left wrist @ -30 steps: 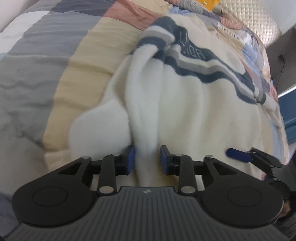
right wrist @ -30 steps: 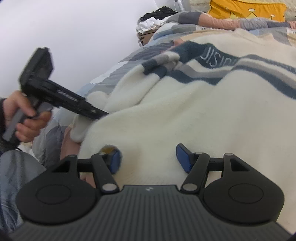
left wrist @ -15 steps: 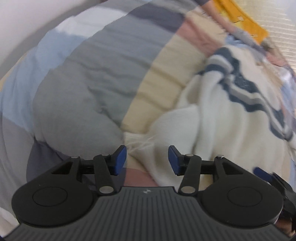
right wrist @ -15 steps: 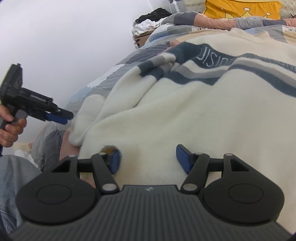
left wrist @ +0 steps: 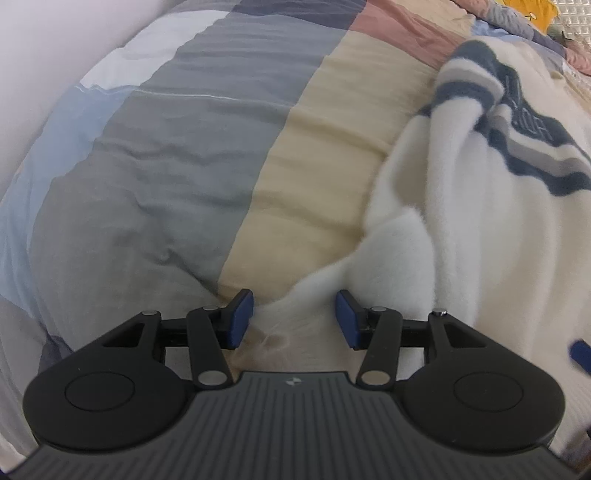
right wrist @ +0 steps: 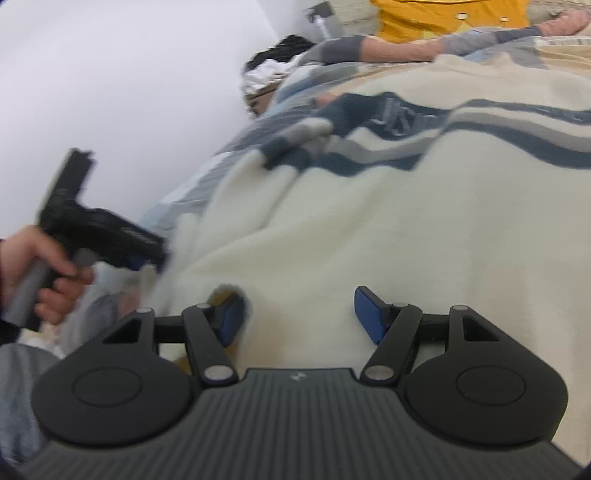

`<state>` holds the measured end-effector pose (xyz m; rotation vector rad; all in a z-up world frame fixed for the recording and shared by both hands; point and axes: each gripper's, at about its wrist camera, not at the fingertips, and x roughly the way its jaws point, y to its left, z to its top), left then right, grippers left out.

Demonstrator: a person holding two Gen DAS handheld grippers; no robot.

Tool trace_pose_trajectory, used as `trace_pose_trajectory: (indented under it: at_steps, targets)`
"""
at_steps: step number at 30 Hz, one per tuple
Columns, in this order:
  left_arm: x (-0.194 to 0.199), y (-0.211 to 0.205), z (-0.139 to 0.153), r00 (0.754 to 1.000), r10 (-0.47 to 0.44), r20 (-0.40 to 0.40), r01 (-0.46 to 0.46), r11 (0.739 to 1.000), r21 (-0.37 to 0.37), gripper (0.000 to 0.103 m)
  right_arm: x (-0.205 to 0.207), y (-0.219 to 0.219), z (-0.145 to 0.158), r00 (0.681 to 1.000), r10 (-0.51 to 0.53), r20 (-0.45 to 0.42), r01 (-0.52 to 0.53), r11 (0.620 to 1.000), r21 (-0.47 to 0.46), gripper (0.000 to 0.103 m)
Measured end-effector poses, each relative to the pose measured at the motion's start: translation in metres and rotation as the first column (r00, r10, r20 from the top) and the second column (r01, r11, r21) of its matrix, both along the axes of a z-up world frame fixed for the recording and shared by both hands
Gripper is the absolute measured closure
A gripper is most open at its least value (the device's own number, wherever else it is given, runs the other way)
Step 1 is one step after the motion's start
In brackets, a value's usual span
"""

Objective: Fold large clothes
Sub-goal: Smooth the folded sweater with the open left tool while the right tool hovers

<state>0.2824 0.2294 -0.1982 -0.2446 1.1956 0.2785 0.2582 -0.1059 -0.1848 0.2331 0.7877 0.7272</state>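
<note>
A cream fleece sweater (left wrist: 480,229) with navy and grey stripes lies spread on the bed, its striped sleeve bunched at the upper right. My left gripper (left wrist: 293,319) is open and points down at the sweater's white near corner. That fleece lies between the pads without being pressed. In the right wrist view the sweater (right wrist: 406,229) fills the middle. My right gripper (right wrist: 299,317) is open over its hem, with the left pad half tucked under the fleece edge. A hand (right wrist: 48,288) holds the left gripper (right wrist: 107,240) at the sweater's left edge.
A patchwork bedspread (left wrist: 166,166) in grey, beige, blue and pink lies under the sweater and stretches off to the left. A white wall (right wrist: 110,74) runs along the far side. A yellow pillow (right wrist: 443,18) and a pile of clothes (right wrist: 273,70) sit at the head end.
The left gripper let go of the sleeve fold, swung left over the bedspread, then came back down onto the sweater's white corner with wider jaws. The right gripper kept its place.
</note>
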Motion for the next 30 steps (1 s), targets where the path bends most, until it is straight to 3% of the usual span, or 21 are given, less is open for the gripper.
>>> trace_pose_trajectory:
  at_steps: [3,5,7,10,13,17,20,23,26,30]
  targets:
    - [0.002,-0.005,-0.005,1.000,0.002,0.006,-0.002,1.000,0.026,0.050,-0.003,0.005,0.001,0.999,0.047,-0.017,-0.047,0.999,0.018,0.036]
    - [0.002,-0.009,-0.005,1.000,0.000,0.010,0.000,0.999,0.044,0.057,-0.005,0.009,0.001,0.997,0.070,-0.017,-0.069,0.997,0.017,0.036]
    - [0.003,-0.015,-0.004,1.000,-0.008,0.017,0.007,0.998,0.057,0.077,-0.005,0.013,0.001,0.997,0.077,-0.012,-0.077,0.997,0.005,0.036]
    - [0.006,-0.022,-0.001,0.999,-0.035,0.017,0.033,0.995,0.094,0.095,-0.005,0.013,0.000,0.998,0.070,-0.008,-0.070,0.998,-0.001,0.038]
    - [-0.001,-0.018,0.017,0.997,-0.028,0.071,0.019,0.993,0.119,0.097,-0.006,0.006,-0.001,0.999,0.043,-0.014,-0.043,0.999,0.014,0.039]
    - [-0.010,0.015,0.055,0.986,0.065,0.156,-0.092,0.981,0.168,0.097,-0.003,-0.001,0.001,1.000,-0.002,-0.003,0.002,1.000,0.030,0.037]
    - [-0.004,0.051,0.091,0.952,0.166,0.257,-0.231,0.941,0.246,0.097,-0.002,0.000,0.005,1.000,-0.007,0.010,0.007,0.999,0.036,0.036]
    - [0.018,0.081,0.127,0.913,0.224,0.342,-0.324,0.907,0.269,0.097,-0.007,0.002,0.007,0.999,0.027,0.030,-0.028,0.998,0.048,0.036]
    - [0.047,0.095,0.155,0.894,0.200,0.401,-0.341,0.884,0.319,0.097,-0.015,0.006,0.008,0.997,0.058,0.048,-0.060,0.997,0.046,0.036]
    - [0.084,0.105,0.163,0.895,0.162,0.416,-0.334,0.861,0.383,0.097,-0.020,0.009,0.012,0.993,0.070,0.093,-0.073,0.997,0.025,0.036]
